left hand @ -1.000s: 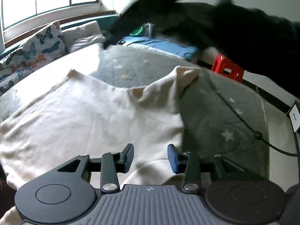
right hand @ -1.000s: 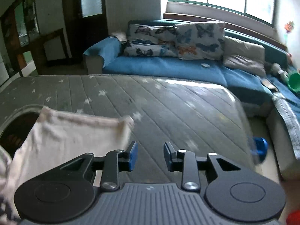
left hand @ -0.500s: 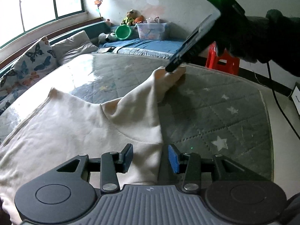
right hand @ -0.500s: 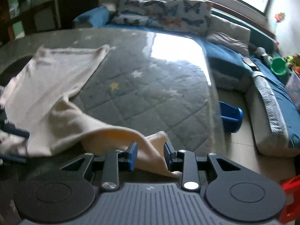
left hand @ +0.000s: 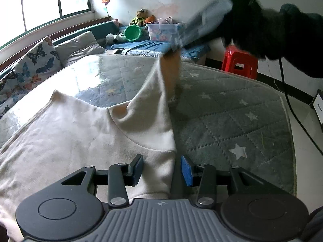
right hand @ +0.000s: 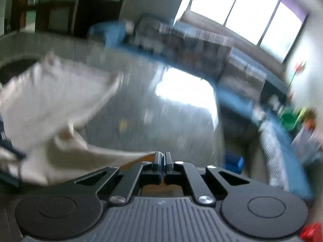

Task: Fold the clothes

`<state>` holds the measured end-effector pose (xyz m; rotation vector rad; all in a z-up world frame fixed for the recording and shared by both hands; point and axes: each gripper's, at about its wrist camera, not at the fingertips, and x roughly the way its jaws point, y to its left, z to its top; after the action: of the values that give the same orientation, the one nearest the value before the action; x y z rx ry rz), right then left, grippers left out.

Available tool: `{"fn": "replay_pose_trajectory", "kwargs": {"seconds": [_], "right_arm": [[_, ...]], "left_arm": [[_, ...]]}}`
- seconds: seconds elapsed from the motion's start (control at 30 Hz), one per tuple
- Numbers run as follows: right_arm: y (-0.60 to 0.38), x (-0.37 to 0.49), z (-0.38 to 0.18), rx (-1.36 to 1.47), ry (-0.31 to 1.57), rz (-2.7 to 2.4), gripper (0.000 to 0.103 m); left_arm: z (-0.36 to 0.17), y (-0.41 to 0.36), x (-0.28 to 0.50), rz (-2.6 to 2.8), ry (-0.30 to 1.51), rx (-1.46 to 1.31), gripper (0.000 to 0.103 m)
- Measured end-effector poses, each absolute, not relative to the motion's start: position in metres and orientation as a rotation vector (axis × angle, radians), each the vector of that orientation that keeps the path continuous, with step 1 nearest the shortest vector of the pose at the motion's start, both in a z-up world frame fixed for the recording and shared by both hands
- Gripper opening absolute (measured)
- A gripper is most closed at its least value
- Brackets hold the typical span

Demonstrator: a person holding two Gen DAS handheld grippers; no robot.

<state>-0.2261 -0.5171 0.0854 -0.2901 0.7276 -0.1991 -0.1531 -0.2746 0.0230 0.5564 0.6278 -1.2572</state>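
Note:
A cream sweatshirt (left hand: 84,133) lies spread on a grey star-patterned mat (left hand: 232,121). My left gripper (left hand: 162,167) is open, low over the garment's near edge, with cloth lying between its jaws. My right gripper (right hand: 162,159) is shut on the sweatshirt's sleeve (right hand: 113,157). In the left wrist view that sleeve (left hand: 161,84) is lifted off the mat, pulled up to the blurred right gripper (left hand: 181,40) at the top. The right wrist view is motion-blurred; the garment's body (right hand: 50,100) shows at its left.
A blue sofa with butterfly cushions (left hand: 30,64) runs along the window side. A green bowl (left hand: 132,32), a clear toy box (left hand: 163,31) and soft toys sit at the far end. A red stool (left hand: 240,64) and a black cable (left hand: 290,109) are on the right.
My right gripper has shut on the sleeve end and raised it off the mat. The left gripper has stayed open over the near edge.

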Motion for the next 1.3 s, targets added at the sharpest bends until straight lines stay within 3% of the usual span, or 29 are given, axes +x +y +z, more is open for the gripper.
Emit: {"fn": "replay_pose_trajectory", "kwargs": {"seconds": [0.1,0.3,0.4,0.57,0.63,0.73,0.83,0.9,0.93,0.97,1.13,1.3], "right_arm": [[-0.509,-0.247,0.098,-0.313,0.681,-0.191,0.002],[-0.521,-0.278,0.064,-0.194,0.926,-0.148,0.010],[-0.538,-0.283,0.060,-0.059,0.963,-0.148,0.012],[-0.582,-0.277,0.072,0.161,0.879,-0.228,0.023],[-0.592,-0.271,0.066,0.166,0.887,-0.260,0.025],[-0.596,-0.258,0.045,0.168,0.918,-0.259,0.035],[-0.596,-0.253,0.031,0.143,0.940,-0.279,0.033],[-0.598,-0.249,0.030,0.147,0.939,-0.271,0.026],[-0.597,-0.246,0.031,0.132,0.936,-0.277,0.016],[-0.595,-0.242,0.033,0.107,0.930,-0.287,0.015],[-0.597,-0.216,0.051,-0.026,0.842,-0.355,0.013],[-0.599,-0.184,0.048,-0.097,0.840,-0.407,0.023]], "left_arm": [[0.023,-0.275,-0.152,-1.261,0.628,0.553,0.045],[0.023,-0.273,-0.151,-1.268,0.626,0.551,0.045],[0.023,-0.273,-0.151,-1.269,0.626,0.556,0.045],[0.023,-0.272,-0.152,-1.266,0.627,0.559,0.045],[0.023,-0.273,-0.152,-1.264,0.627,0.559,0.045],[0.023,-0.273,-0.153,-1.264,0.628,0.561,0.045],[0.023,-0.273,-0.152,-1.266,0.629,0.564,0.045],[0.023,-0.272,-0.152,-1.267,0.628,0.565,0.045],[0.023,-0.272,-0.152,-1.268,0.628,0.565,0.045],[0.023,-0.272,-0.152,-1.269,0.627,0.565,0.045],[0.022,-0.271,-0.151,-1.270,0.625,0.563,0.045],[0.023,-0.270,-0.151,-1.276,0.626,0.565,0.045]]}}
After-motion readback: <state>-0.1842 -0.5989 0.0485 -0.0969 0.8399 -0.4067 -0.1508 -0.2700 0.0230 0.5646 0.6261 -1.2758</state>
